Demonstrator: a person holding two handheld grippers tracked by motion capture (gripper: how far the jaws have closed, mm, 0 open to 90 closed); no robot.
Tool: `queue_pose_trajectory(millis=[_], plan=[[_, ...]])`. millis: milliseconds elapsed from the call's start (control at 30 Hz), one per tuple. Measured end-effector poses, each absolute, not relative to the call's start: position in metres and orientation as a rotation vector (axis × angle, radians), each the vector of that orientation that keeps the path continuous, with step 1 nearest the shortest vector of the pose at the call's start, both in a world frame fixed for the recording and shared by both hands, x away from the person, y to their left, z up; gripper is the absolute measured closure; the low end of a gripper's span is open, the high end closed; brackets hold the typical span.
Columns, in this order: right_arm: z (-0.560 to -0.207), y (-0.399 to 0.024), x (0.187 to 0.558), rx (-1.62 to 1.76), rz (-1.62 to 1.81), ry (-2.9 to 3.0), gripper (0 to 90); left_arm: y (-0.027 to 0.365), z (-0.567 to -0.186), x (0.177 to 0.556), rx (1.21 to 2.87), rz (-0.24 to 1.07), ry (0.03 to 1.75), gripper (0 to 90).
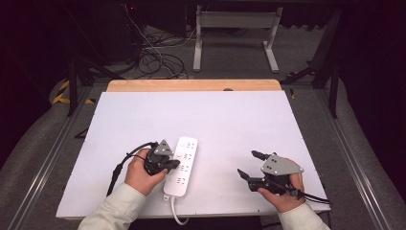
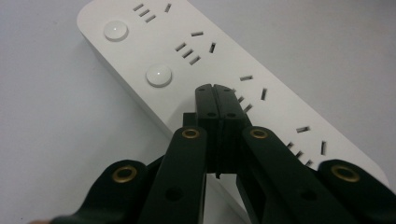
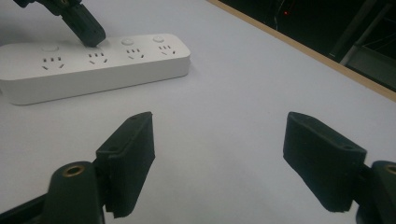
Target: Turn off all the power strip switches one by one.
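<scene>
White sheeting covers the tabletop (image 1: 230,120), with a strip of bare wood along its far edge and a dark room behind, where cables lie tangled on the floor (image 1: 153,57) beside a pale metal frame (image 1: 234,33). On my side of the sheet I see a white power strip (image 1: 182,165) lying flat, its length running away from me, its cord (image 1: 176,213) curling off the near edge. From the left tongs' camera the power strip (image 2: 261,60) shows rows of socket slots and two round white buttons (image 2: 159,75) along one edge. My left tongs (image 1: 168,165) sit over the strip's middle, pressed together with nothing between them; in their own view the left tongs (image 2: 215,93) have their joined tips down on the strip's top face just beside a set of slots, and the right tongs' camera shows the same dark tip (image 3: 91,35) touching the power strip (image 3: 93,70) between two socket groups. My right tongs (image 1: 249,165) rest well apart from the strip, to its right on bare sheet, spread wide and holding nothing; in their own view the right tongs (image 3: 217,163) have open white surface between the two pads. I see no containers on the tabletop.
</scene>
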State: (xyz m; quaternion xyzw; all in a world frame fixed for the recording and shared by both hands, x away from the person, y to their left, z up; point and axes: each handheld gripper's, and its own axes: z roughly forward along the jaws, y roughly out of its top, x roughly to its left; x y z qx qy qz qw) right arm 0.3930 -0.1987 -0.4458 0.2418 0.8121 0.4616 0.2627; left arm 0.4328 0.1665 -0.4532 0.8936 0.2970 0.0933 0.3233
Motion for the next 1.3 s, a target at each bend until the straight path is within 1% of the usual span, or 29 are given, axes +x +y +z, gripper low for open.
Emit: queue_pose_trajectory(millis=[233,1033,1167,1200,1233,1300], plan=[[-0.4451,-0.1991,0.3924,0.658,1.253,2.193,25.4,0.1642,-0.4532,0.4291,2.363,0.291,0.761,90.0],[-0.4453,-0.1988,0.3924,0.668,1.262,2.194,25.4,0.1612,-0.4539,0.4282,2.371,0.307,0.782,90.0],[-0.4451,-0.1989,0.3919,0.672,1.267,2.192,25.5,0.1636,-0.4545,0.4291,2.355,0.292,0.783,90.0],[-0.4452,-0.1989,0.3921,0.672,1.268,2.192,25.4,0.1636,-0.4557,0.4291,2.341,0.308,0.779,90.0],[-0.4452,-0.1988,0.3925,0.671,1.266,2.191,25.4,0.164,-0.454,0.4301,2.317,0.346,0.776,90.0],[-0.4454,-0.1986,0.3926,0.669,1.265,2.191,25.5,0.1678,-0.4479,0.4305,2.247,0.315,0.766,90.0]])
